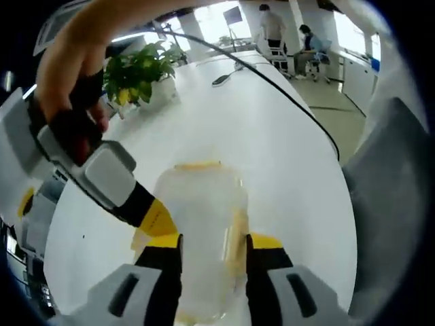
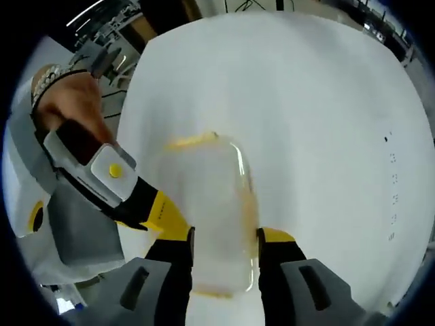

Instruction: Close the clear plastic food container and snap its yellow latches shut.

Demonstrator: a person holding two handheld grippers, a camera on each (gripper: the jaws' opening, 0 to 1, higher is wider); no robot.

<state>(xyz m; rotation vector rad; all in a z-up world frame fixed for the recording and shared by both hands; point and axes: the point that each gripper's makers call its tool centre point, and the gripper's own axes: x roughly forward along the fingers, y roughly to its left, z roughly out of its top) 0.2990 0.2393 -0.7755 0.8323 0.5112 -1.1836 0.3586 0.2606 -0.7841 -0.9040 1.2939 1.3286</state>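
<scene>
Here, both grippers, left gripper [image 1: 214, 261] and right gripper [image 2: 224, 261], bracket the clear container [image 1: 200, 238] on the white table [image 1: 272, 142], jaws apparently clamping its walls, lid on, yellow latches [image 2: 194, 141] blurred.

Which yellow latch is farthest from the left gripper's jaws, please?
The far-end latch of the container; the side latch lies beside the right jaw.

Open table [image 1: 272, 136] beyond container [image 1: 200, 231]

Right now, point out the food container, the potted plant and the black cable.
food container [image 2: 211, 210], right gripper view, frosted lid centre.
potted plant [image 1: 139, 71], left gripper view, green leaves.
black cable [image 1: 285, 95], left gripper view, mid-run on table.
</scene>
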